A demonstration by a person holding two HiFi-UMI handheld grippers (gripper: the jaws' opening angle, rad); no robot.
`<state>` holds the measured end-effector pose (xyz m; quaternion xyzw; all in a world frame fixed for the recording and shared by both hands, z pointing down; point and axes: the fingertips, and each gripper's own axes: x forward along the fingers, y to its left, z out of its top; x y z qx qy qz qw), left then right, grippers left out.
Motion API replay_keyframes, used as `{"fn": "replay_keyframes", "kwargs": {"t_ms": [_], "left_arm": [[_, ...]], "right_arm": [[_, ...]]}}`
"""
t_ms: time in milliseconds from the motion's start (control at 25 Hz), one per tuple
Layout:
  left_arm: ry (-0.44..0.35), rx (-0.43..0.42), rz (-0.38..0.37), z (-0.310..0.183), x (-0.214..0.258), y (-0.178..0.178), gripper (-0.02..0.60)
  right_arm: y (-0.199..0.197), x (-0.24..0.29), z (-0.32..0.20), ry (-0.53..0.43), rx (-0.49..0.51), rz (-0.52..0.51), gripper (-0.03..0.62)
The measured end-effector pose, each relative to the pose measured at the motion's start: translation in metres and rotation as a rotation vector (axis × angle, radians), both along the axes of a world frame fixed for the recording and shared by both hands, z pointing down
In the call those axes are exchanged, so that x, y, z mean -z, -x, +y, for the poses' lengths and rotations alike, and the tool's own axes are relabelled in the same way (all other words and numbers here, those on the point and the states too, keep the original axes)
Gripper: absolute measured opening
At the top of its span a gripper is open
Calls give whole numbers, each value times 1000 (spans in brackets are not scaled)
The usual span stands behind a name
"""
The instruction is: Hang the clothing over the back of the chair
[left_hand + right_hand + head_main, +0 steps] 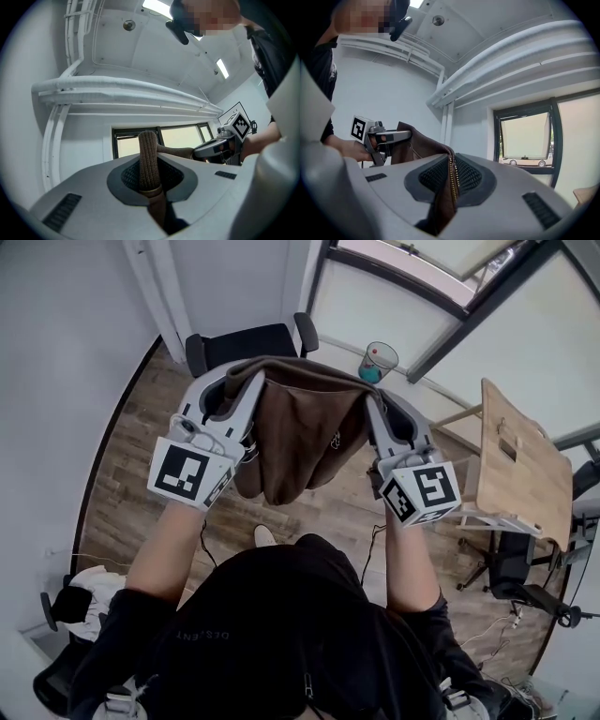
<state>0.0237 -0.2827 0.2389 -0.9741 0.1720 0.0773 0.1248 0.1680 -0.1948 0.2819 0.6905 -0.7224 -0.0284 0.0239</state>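
A brown garment [305, 437] hangs stretched between my two grippers, held up in front of me. My left gripper [246, 390] is shut on its ribbed knit edge [148, 161], which stands up between the jaws. My right gripper [372, 407] is shut on the edge with the brass zipper [453, 176]. The garment's top edge runs taut from one gripper to the other, and the rest sags in folds below. A black office chair [248, 341] with armrests stands just beyond the garment, its back facing me. In the right gripper view the left gripper [391, 136] shows with the brown cloth [415, 143] in it.
A wooden table [520, 460] stands to the right, with a black chair base [525, 582] below it. A clear bin [378, 362] sits by the window wall. White clothes [94, 589] lie at the lower left on the wood floor. Cables trail across the floor.
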Motion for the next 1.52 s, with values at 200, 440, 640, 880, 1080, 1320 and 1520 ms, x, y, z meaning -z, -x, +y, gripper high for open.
{"fn": "replay_keyframes", "kwargs": {"t_ms": [200,440,640,880,1080,1320,1520], "left_arm": [[-3,-9,10,-11,8,-2,49],[-2,3,15,-32,12,-16,48],[-13,22,10,-55,14,-28,48],[-12,44,3,-86,15,-49,49],[2,55,-18,-111,6,-63,48],[33,73,-49,-140,-12,-72,49],[56,87,-67,-162,-23,-79,49]], "right_arm": [[-3,10,-13,-20,1,16,58],[-18,17,-36,-31,14,29,58],[-34,18,-62,-36,32,27,60],[-55,19,-94,-29,57,28,60],[-70,10,-119,1,70,9,60],[-78,-6,-148,38,88,-13,60],[-84,-16,-169,62,101,-20,61]]}}
